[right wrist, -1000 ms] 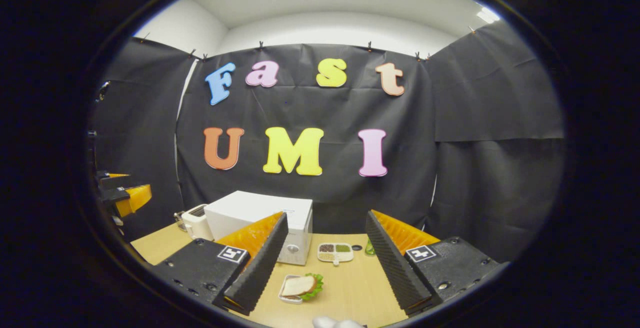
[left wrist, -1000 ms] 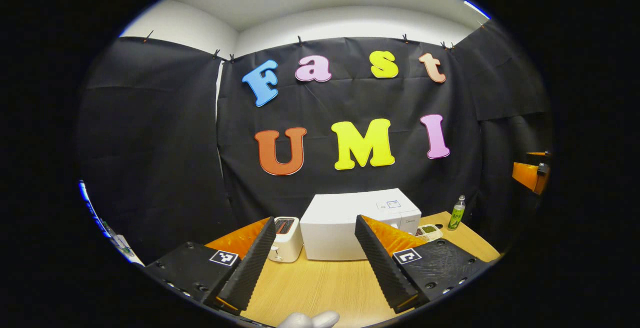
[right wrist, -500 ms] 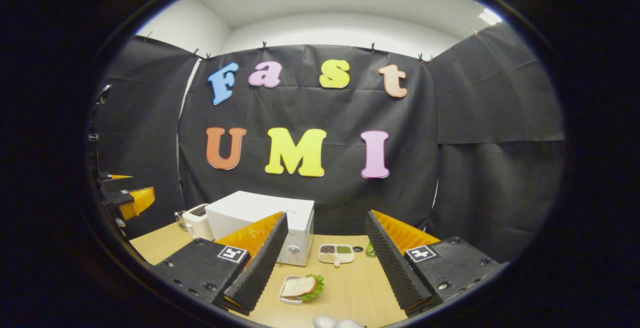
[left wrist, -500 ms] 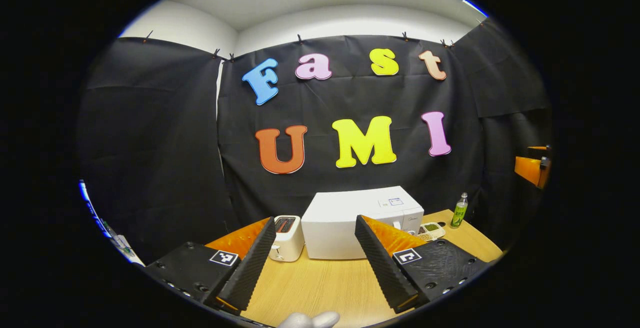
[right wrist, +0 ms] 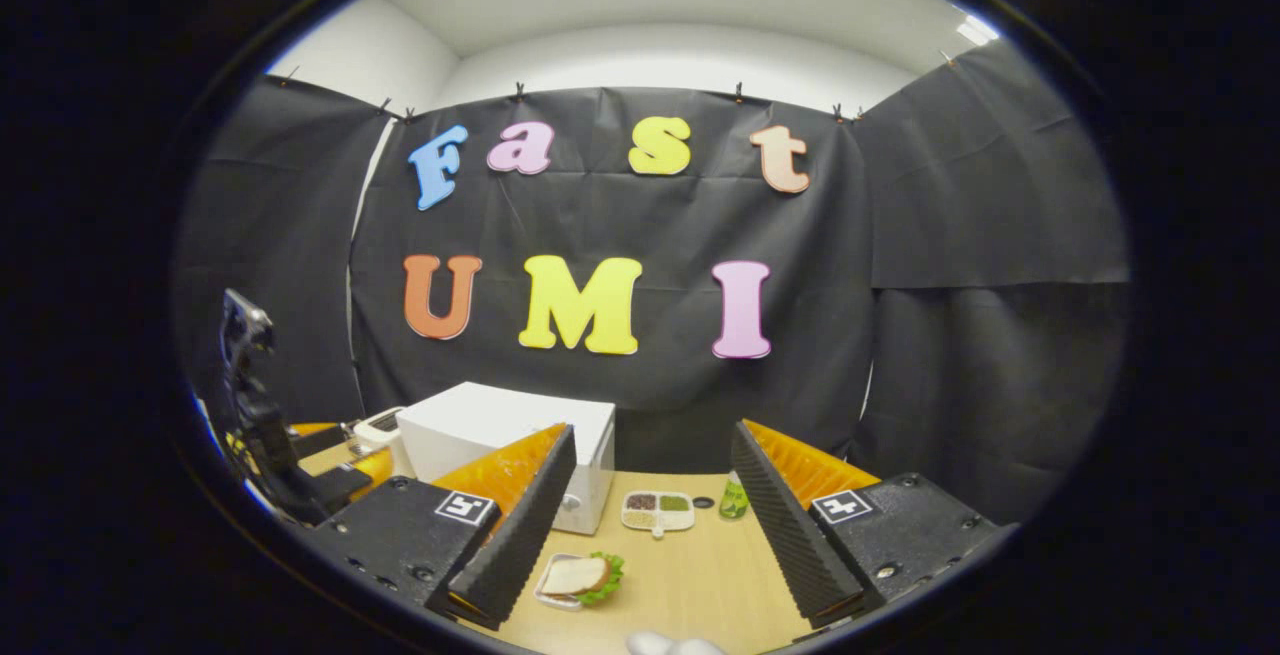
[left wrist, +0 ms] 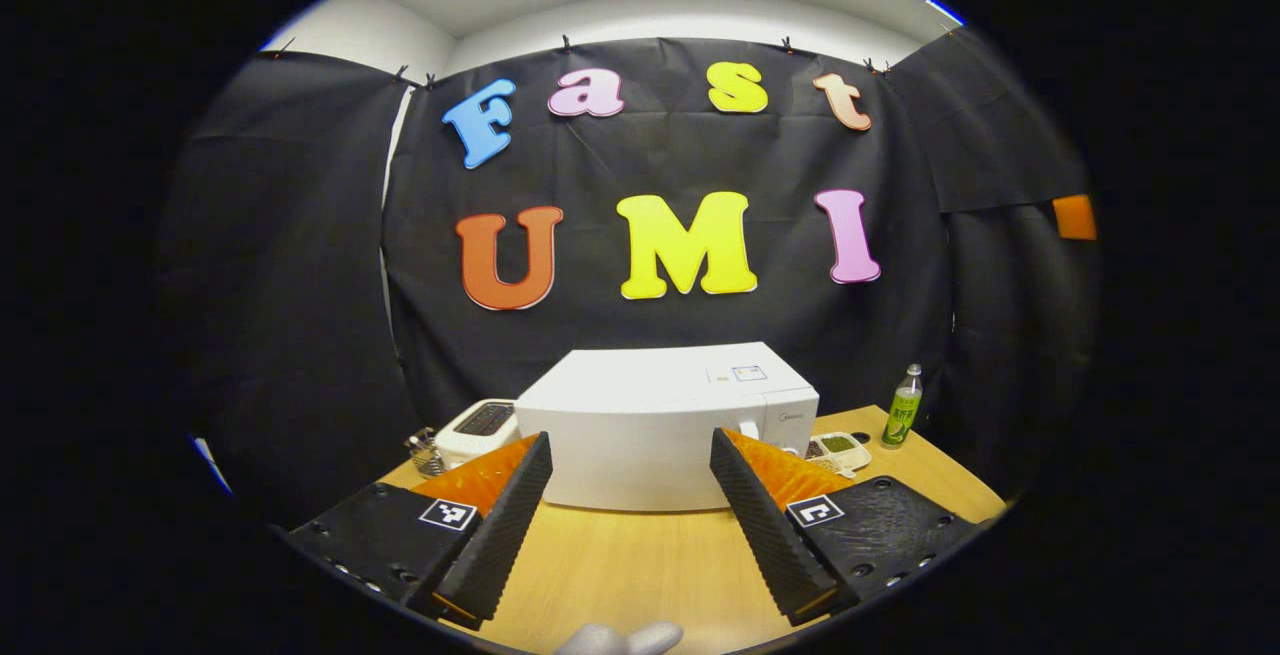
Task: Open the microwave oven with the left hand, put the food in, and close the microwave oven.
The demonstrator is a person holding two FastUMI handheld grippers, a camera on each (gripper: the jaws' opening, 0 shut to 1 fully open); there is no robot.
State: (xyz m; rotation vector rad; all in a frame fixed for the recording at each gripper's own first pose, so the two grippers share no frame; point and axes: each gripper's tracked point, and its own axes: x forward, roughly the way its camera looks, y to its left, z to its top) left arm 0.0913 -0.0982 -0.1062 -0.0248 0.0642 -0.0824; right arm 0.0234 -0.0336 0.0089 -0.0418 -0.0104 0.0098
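A: Left claw (left wrist: 630,525) open, holding nothing. Microwave (left wrist: 660,430) dead ahead, door shut, long side across the claw's line; handle strip (left wrist: 748,427) ahead, a bit right.

B: Right claw (right wrist: 640,525)?

A: Also open, empty. Sandwich on its tray (right wrist: 578,578) just ahead, low, a bit left; microwave further left.

B: Anything blocking?

A: Bare desk (left wrist: 640,575) btwn left claw and door. Toaster (left wrist: 478,427) left of microwave, snack tray (left wrist: 838,448) and bottle (left wrist: 905,417) to its right, all off the path imo.
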